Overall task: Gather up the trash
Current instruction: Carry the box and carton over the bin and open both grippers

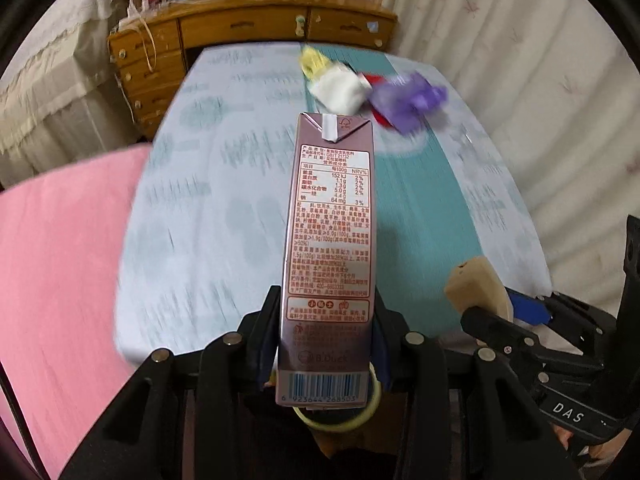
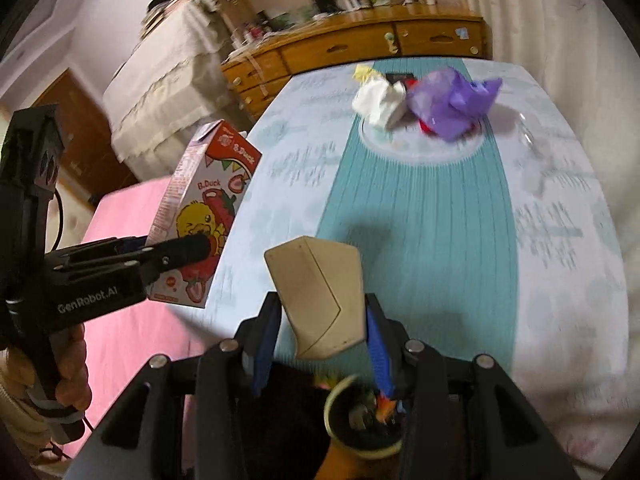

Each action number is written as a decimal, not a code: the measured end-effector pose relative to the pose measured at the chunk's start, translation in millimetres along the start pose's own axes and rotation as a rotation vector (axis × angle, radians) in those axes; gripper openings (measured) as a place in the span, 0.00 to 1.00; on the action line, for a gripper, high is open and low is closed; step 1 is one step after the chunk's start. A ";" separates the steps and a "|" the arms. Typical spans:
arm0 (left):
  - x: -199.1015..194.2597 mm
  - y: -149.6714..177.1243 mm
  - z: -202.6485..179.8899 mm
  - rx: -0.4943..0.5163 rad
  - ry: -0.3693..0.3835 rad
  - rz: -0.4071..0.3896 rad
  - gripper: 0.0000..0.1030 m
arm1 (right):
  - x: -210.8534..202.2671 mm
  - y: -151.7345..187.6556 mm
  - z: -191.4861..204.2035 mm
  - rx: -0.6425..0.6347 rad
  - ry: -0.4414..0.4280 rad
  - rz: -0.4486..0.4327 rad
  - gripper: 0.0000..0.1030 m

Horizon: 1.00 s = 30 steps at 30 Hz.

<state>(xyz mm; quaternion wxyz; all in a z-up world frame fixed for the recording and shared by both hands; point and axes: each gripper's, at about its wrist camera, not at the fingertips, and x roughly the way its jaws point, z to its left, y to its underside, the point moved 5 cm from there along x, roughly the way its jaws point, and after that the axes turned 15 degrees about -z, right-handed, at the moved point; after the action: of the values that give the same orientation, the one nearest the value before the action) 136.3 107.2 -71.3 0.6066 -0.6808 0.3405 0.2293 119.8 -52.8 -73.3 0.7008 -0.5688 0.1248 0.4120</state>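
Left gripper [image 1: 326,344]: clamped on the lower end of a tall mauve paper drink carton [image 1: 330,248] printed with a nutrition table and barcode; carton projects straight ahead of the jaws. Same carton [image 2: 204,216] visible from the right wrist view, showing a yellow duck and strawberry print, pinched near its base and carried clear of the tabletop.

Right gripper [image 2: 320,332]: clamped on a beige, angular, folded-card carton [image 2: 320,304], which stands up between the blue-padded fingers [image 2: 376,344]. Same item [image 1: 476,284] seen at lower right of the left wrist view, just beside the left jaws.

Remaining trash: well ahead of both grippers, at the far end of the table [image 2: 560,240] covered in pale blue cloth with a teal centre runner. 1 crumpled white tissue wad [image 2: 380,104], 1 crumpled purple plastic wrapper [image 2: 452,104] touching it, a red scrap under the wrapper, and a yellow scrap [image 1: 314,62] behind the tissue. Pile rests on a pale round plate [image 2: 420,152].

Below each gripper: a round yellow-rimmed opening [image 2: 362,416], apparently a bin holding colourful scraps.

Step in hand, as judged: transport of 2 held cartons toward the bin, both loads secured.

Next move calls for: positioning each carton above the opening, then releasing 1 at a time. Long mauve carton likely needs tilting end-down to pass the rim. Afterwards, return for the 4 pieces on the plate.
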 end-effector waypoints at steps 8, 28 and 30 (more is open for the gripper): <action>-36.9 102.8 -42.5 0.018 0.012 0.106 0.36 | -52.0 94.1 -6.9 0.050 -0.018 0.112 0.40; 175.6 364.4 -2.3 0.060 0.046 0.389 0.37 | 128.8 374.5 -100.2 0.386 0.248 0.330 0.40; 200.1 381.8 0.5 0.057 0.050 0.393 0.38 | 151.5 395.2 -115.6 0.415 0.263 0.332 0.40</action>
<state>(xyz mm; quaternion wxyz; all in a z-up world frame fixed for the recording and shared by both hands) -14.2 58.3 -472.2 0.5607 -0.5891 0.4882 0.3166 -35.3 -85.5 -482.5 0.7031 -0.4336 0.3872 0.4095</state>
